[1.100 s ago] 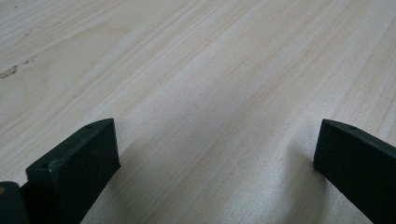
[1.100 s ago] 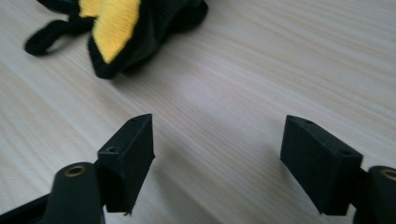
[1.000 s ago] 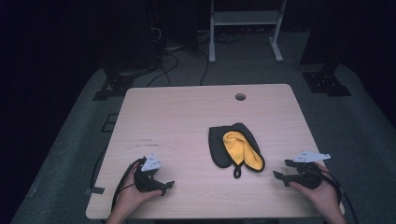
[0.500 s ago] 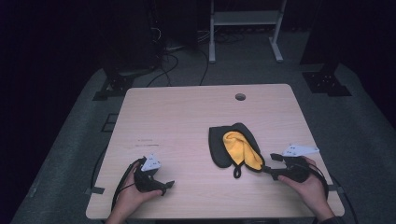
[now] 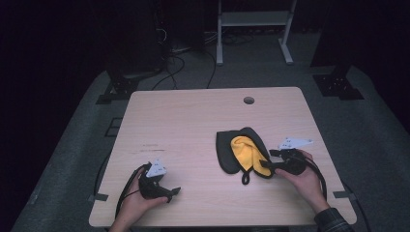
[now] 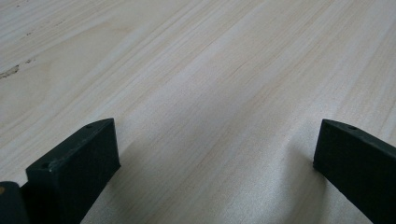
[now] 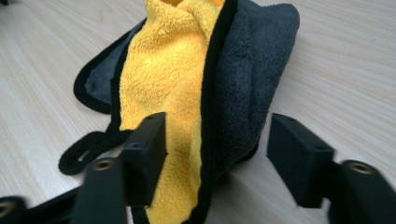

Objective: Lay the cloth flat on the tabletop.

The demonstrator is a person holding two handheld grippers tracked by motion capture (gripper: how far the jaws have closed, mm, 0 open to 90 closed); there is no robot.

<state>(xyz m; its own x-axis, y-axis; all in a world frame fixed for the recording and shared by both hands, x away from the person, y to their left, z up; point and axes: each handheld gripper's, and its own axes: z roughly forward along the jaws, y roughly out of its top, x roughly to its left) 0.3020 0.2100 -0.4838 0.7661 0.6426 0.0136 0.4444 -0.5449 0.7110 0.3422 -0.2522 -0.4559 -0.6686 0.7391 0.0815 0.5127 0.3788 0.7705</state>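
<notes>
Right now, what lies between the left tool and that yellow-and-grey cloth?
Only bare wooden table between the left tool and the cloth, seen from the high view.

Yellow-and-grey cloth [image 5: 244, 153], black-edged

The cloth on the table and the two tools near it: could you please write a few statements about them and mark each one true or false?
1. The cloth is grey on one side and yellow on the other. True.
2. The right tool is at the cloth's near right edge, with the folded edge between its jaws. True; its jaws have just been closing but do not yet press on the cloth.
3. The left tool is shut on a corner of the cloth. False: it rests open on the bare table, well away from the cloth.
4. The cloth lies spread out flat. False: it is folded over, and its black loop lies on the table.
5. The cloth covers the table's round hole. False: the hole is farther back, uncovered.
</notes>
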